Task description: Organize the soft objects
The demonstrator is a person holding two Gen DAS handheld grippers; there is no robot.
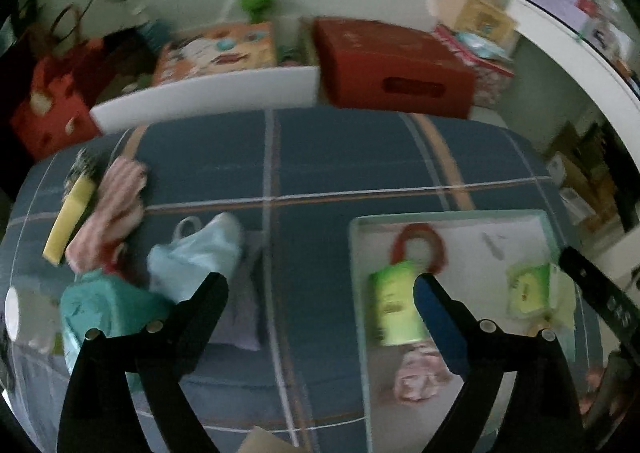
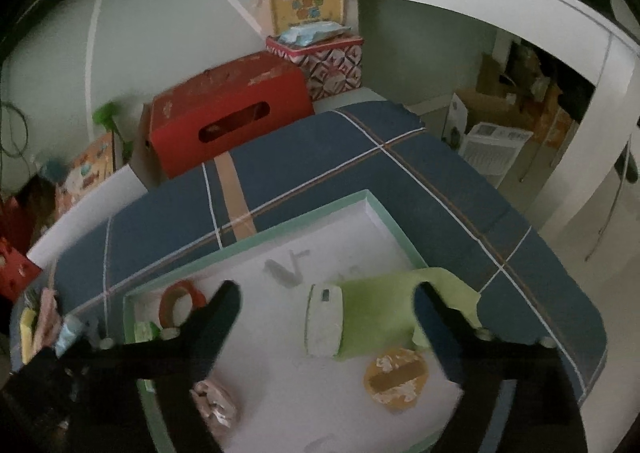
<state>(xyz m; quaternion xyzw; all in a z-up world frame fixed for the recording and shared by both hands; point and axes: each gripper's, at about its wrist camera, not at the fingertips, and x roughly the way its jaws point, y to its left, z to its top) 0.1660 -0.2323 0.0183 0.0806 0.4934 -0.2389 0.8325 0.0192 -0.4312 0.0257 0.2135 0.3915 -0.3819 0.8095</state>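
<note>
- On the bed [image 1: 320, 157]: a shallow tray [image 1: 448, 215] at right, a heap of soft things [image 1: 120, 213] at left.
- In the tray: tissue pack [image 1: 394, 307], ring [image 1: 418, 247], wipes packet [image 2: 324, 321], round pad [image 2: 396, 379].
- Behind the bed: a box [image 1: 394, 67] against the wall.

Tray [image 2: 256, 231] on plaid bed [image 2: 460, 189]
</note>
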